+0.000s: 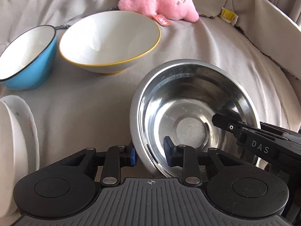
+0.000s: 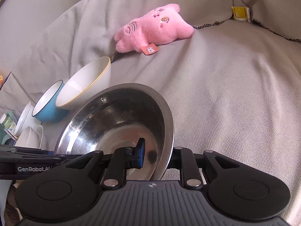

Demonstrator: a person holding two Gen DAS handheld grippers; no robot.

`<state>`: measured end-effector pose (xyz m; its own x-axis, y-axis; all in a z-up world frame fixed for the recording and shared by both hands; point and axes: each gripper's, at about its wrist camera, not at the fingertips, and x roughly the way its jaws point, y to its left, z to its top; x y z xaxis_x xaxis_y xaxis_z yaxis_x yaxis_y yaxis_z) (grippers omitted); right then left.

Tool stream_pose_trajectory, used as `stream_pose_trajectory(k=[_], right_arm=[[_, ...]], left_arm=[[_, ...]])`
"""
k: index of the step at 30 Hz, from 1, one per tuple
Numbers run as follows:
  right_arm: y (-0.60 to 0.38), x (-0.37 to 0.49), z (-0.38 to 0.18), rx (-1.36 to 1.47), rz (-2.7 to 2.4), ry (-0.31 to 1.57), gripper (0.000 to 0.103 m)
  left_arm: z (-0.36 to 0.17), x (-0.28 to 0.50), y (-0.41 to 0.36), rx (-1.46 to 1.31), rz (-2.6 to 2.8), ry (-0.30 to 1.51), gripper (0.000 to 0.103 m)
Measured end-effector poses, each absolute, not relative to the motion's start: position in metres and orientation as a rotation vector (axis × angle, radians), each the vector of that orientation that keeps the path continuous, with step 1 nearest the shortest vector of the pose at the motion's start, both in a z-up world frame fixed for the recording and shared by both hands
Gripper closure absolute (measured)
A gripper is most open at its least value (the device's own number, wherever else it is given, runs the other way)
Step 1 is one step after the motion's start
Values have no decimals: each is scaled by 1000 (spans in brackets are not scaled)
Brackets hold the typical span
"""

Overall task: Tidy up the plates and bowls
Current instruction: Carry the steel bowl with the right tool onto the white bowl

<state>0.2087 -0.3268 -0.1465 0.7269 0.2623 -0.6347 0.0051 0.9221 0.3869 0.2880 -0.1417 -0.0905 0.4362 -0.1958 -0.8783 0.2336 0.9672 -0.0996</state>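
A steel bowl (image 1: 190, 113) is held tilted above the grey sofa cover. My left gripper (image 1: 149, 156) is shut on its near left rim, one blue pad inside and one outside. My right gripper (image 2: 158, 156) is shut on the bowl's right rim (image 2: 167, 131); it shows in the left wrist view (image 1: 244, 130) reaching in from the right. A white bowl with a yellow rim (image 1: 109, 41) and a blue bowl (image 1: 28, 56) stand behind to the left. White plates (image 1: 17, 137) stand at the far left.
A pink plush toy (image 1: 158, 0) lies at the back against the sofa cushions. A yellow clip (image 1: 228, 15) sits in the cushion gap. Small bottles and white dishes (image 2: 11, 128) crowd the left edge in the right wrist view.
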Motion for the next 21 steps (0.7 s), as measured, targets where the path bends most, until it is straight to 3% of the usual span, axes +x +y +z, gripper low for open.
stream_pose_trajectory(k=[11,21], right_arm=[[-309,182,-131,376,114,795,83],[-211,156,-49,170,136,725,81]], left_arm=[[-62,257,-118,23,-389,995,74],[-23,213,-8,-58,-460,878,74]])
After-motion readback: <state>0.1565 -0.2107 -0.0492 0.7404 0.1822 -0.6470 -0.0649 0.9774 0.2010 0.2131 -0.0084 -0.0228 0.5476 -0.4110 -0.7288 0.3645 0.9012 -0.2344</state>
